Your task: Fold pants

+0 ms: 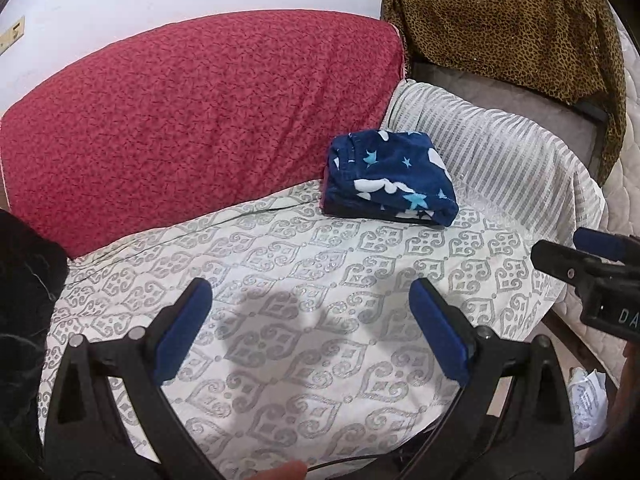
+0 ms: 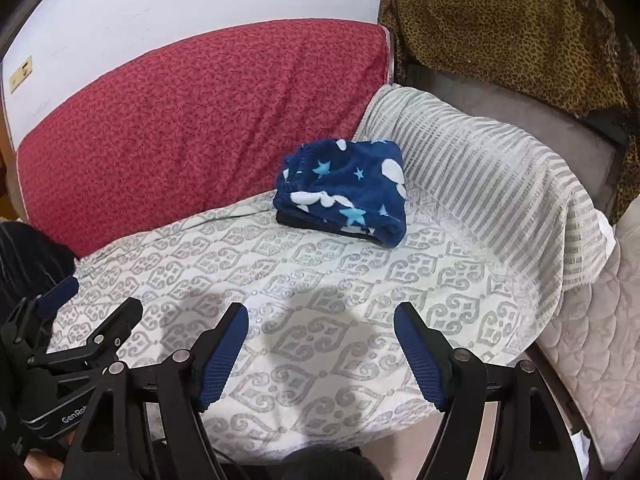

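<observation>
The pants (image 1: 390, 178) are dark blue fleece with white shapes and light blue stars. They lie folded in a compact bundle on a dark folded item at the far right of the patterned seat; they also show in the right wrist view (image 2: 342, 192). My left gripper (image 1: 312, 308) is open and empty, held above the seat well short of the pants. My right gripper (image 2: 320, 332) is open and empty, also above the seat in front of the pants. The right gripper shows at the right edge of the left wrist view (image 1: 560, 256), and the left gripper shows at the left edge of the right wrist view (image 2: 96, 304).
The seat has a white cover with a grey ornament pattern (image 1: 280, 280). A red patterned backrest (image 1: 200, 120) stands behind it. A grey striped cloth (image 1: 500, 160) drapes the right arm. A leopard-print cloth (image 1: 500, 28) hangs at the back right. A dark garment (image 1: 24, 272) lies at the left edge.
</observation>
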A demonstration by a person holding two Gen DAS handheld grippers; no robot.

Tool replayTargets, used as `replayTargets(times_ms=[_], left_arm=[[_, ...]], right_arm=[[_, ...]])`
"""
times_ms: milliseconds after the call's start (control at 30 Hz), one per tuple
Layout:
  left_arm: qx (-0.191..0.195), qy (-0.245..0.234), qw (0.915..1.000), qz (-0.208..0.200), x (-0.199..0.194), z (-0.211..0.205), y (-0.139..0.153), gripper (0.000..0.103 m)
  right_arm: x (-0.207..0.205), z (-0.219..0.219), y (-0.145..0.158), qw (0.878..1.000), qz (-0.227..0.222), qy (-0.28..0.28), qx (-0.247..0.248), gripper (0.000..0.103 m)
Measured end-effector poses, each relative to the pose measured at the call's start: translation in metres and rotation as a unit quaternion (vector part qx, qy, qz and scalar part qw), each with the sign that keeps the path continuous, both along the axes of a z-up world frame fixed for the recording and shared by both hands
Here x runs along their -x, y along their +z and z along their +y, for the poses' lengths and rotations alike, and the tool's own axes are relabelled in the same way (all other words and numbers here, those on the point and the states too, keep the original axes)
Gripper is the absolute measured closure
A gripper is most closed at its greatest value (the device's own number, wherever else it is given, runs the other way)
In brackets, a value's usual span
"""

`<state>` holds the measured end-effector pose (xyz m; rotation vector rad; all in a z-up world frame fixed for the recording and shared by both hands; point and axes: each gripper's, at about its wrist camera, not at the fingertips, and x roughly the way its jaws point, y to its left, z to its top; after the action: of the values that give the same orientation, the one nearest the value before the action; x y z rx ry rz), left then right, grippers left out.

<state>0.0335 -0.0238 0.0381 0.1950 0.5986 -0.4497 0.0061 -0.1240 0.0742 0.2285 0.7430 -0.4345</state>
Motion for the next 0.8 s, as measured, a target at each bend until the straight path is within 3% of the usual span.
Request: replayTargets(times_ms=[800], left_arm=[[-0.004, 0.001, 1.0, 0.003, 0.011, 0.002, -0.01, 0.004]], right_arm=[[0.001, 0.005, -0.011, 1.0, 0.008, 0.007, -0.008, 0.026]])
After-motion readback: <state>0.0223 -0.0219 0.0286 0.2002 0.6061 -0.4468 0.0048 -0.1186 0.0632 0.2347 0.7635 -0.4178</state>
